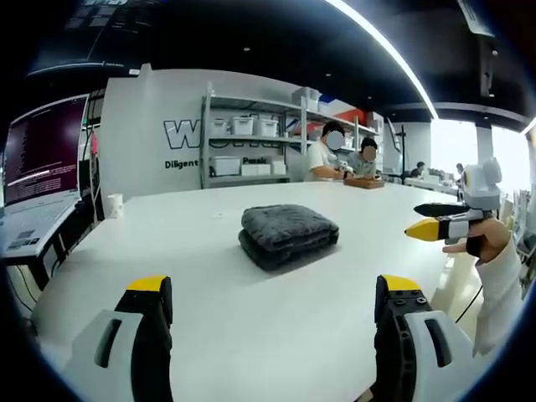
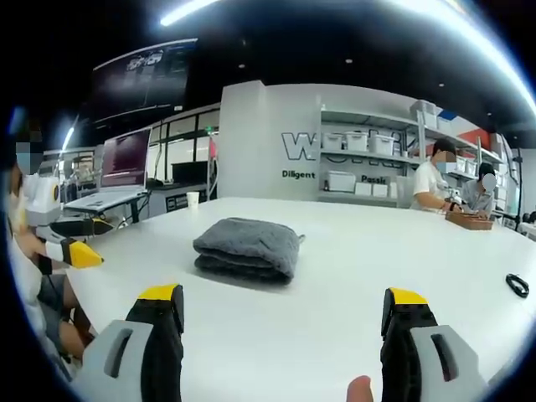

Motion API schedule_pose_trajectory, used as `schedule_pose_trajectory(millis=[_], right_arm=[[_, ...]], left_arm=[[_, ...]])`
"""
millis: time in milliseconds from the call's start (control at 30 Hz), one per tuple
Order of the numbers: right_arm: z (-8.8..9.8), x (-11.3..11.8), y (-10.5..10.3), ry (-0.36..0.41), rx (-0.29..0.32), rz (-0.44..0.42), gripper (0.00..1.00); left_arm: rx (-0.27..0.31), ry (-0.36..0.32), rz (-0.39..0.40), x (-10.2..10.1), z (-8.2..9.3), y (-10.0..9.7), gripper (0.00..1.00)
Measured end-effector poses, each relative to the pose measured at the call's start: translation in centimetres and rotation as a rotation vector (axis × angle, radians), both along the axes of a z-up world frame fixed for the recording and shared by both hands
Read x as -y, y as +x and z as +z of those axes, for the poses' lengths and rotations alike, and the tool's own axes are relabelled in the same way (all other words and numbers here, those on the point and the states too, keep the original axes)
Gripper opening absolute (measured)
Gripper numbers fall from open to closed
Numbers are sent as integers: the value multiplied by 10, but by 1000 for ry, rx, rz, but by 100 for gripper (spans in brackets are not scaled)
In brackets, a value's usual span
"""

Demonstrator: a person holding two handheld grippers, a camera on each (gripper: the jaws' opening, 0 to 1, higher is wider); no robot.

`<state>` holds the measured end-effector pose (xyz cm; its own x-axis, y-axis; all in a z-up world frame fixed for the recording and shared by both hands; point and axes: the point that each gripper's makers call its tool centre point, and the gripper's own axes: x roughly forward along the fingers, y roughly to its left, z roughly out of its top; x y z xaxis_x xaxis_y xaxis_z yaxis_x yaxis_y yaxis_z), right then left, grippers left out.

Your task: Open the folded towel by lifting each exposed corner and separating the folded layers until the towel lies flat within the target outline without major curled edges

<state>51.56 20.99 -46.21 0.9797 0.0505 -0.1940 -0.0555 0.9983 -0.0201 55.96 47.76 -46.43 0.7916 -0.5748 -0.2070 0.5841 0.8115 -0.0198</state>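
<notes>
- Both grippers hover short of the folded grey towel [image 1: 289, 234], which lies on the white surface [image 1: 209, 335], well apart from either.
- Left gripper [image 1: 276, 293] fingers stand wide apart; right gripper [image 2: 285, 306] fingers likewise, holding nothing.
- Judged best: approach low, pinch only the top layer at an exposed corner, then lift and peel outward slowly.
- No target outline is visible.

The towel [image 1: 289, 235] [image 2: 247, 248] is dark grey and plush, folded into a thick, compact rectangle of stacked layers, lying flat on the white desk [image 1: 251, 318], near its middle.
</notes>
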Motion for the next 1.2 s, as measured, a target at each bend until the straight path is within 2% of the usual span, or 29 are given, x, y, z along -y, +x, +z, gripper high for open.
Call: schedule_pose_trajectory(millis=[200, 367, 600, 667, 867, 967, 1100, 1200], right_arm=[[1, -1, 3, -15, 5, -5, 100], [1, -5, 12, -76, -13, 0, 100], [7, -16, 26, -118, -6, 41, 100], [11, -24, 34, -163, -7, 70, 100], [27, -44, 50, -230, 12, 147, 100], [32, -60, 61, -290, 1, 213, 100], [47, -86, 76, -359, 19, 283, 100], [53, -100, 82, -384, 29, 322, 100]], left_arm=[[-2, 2, 6, -3, -1, 1, 100], [-5, 1, 11, -5, -3, 1, 100], [-6, -1, 16, -8, -4, 2, 100], [-8, -1, 18, -9, -4, 3, 100], [-6, -6, 27, -13, -4, 3, 100], [-5, -8, 31, -14, -4, 3, 100], [-2, -8, 33, -16, -3, 4, 100], [-1, -11, 36, -17, -2, 4, 100]])
